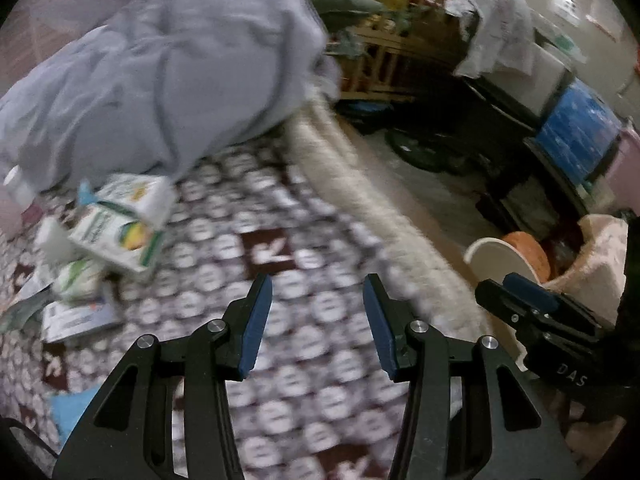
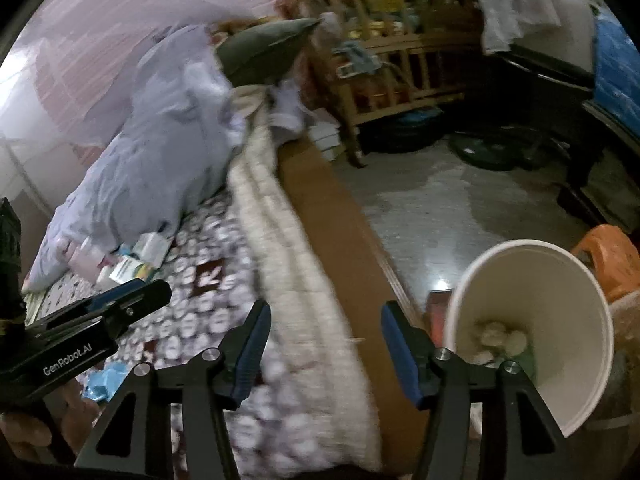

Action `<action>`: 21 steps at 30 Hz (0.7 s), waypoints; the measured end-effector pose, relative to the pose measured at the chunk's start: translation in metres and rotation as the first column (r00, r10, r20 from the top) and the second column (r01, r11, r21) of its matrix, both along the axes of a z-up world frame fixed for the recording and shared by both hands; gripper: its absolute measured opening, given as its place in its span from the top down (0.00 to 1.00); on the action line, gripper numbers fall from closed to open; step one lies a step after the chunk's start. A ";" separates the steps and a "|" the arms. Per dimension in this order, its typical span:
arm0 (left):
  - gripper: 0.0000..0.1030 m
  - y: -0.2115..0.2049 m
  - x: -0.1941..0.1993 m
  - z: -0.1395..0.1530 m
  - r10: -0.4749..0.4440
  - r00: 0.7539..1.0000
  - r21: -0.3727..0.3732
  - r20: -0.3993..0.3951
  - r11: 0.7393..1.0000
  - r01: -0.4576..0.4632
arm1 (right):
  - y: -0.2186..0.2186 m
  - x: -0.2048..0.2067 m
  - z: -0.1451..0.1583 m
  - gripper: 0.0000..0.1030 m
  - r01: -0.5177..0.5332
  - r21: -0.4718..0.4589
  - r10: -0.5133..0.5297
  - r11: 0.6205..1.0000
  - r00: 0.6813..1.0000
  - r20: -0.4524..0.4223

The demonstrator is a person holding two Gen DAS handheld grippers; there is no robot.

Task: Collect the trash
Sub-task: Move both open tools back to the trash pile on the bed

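My left gripper hangs open over the patterned bedspread, with nothing between its blue pads. A heap of cartons and wrappers lies on the bed to its left, beside the grey duvet. My right gripper is open too and empty, above the bed's fringed edge. A white bin with crumpled tissues inside stands on the floor just right of it. The same trash heap shows far left in the right wrist view. Each gripper shows in the other's view: the right gripper, the left gripper.
A wooden crib with clutter stands behind the bed's foot. An orange stool is behind the bin, and a blue packet lies on the bed near the left hand. A dark cabinet with a blue screen sits across the grey floor.
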State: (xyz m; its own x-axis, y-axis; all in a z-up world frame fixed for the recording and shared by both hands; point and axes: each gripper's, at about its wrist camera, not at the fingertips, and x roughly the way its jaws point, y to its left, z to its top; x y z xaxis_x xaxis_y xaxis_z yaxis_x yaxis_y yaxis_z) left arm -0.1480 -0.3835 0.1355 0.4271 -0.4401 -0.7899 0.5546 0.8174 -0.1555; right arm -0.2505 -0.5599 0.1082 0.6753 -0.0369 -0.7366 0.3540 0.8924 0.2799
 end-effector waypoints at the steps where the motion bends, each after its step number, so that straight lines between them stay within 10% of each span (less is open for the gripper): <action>1: 0.56 0.010 0.003 0.000 0.017 1.000 0.001 -0.004 1.000 -0.017 | 0.006 0.003 0.000 0.45 -0.013 0.001 0.013 1.000 1.000 -0.001; 21: 0.56 0.191 0.066 -0.021 0.306 0.952 0.092 -0.028 0.949 -0.302 | 0.143 0.094 -0.029 0.43 -0.333 0.016 0.333 0.943 0.938 -0.090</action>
State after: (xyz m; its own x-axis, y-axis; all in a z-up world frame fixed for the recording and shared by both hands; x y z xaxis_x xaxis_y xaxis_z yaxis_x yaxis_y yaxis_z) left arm -0.0820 -0.1923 0.1141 0.4959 -0.2246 -0.8388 0.2721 0.9575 -0.0955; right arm -0.1568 -0.4170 0.0796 0.5798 0.1791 -0.7948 0.0599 0.9635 0.2608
